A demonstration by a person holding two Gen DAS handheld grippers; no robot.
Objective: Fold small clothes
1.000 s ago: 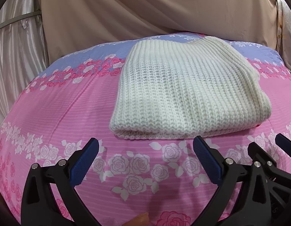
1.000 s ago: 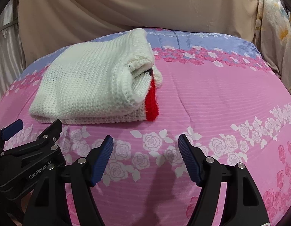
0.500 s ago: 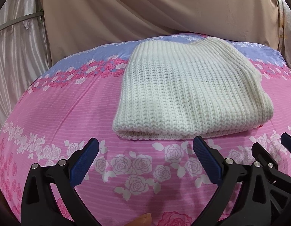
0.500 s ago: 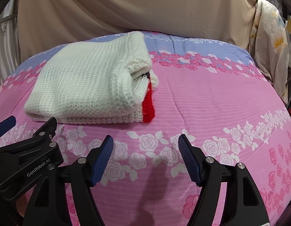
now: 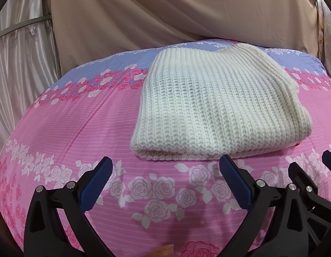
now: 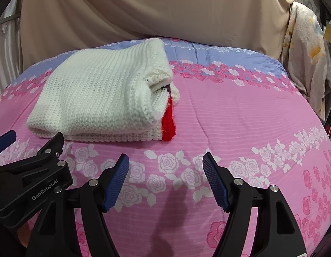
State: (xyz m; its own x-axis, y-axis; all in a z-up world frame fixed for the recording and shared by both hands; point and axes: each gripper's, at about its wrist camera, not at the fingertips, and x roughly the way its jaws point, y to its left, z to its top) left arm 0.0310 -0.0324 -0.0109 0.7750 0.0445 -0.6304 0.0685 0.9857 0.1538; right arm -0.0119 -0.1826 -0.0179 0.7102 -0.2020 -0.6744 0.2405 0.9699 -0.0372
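Observation:
A folded white knitted sweater (image 5: 218, 107) lies on the pink rose-print bed cover (image 5: 79, 128), with a red knit edge (image 6: 168, 122) showing at its right end in the right wrist view. My left gripper (image 5: 165, 167) hovers just in front of the sweater's near fold, jaws wide apart and nothing between them. My right gripper (image 6: 165, 162) is open too, over bare cover to the right of the sweater (image 6: 97, 98) and nearer than it. The left gripper's black body (image 6: 32, 182) shows at the left of the right wrist view.
A beige curtain (image 5: 186, 10) hangs behind the bed. A silvery drape (image 5: 20, 60) with a metal bar is at the left. A floral cloth (image 6: 304, 53) hangs at the bed's right side. Bare pink cover (image 6: 251, 117) stretches right of the sweater. A fingertip (image 5: 163, 250) peeks in at the bottom.
Both views have tilted slightly, so the sweater sits a little lower in the right wrist view. Both grippers stay open and in place.

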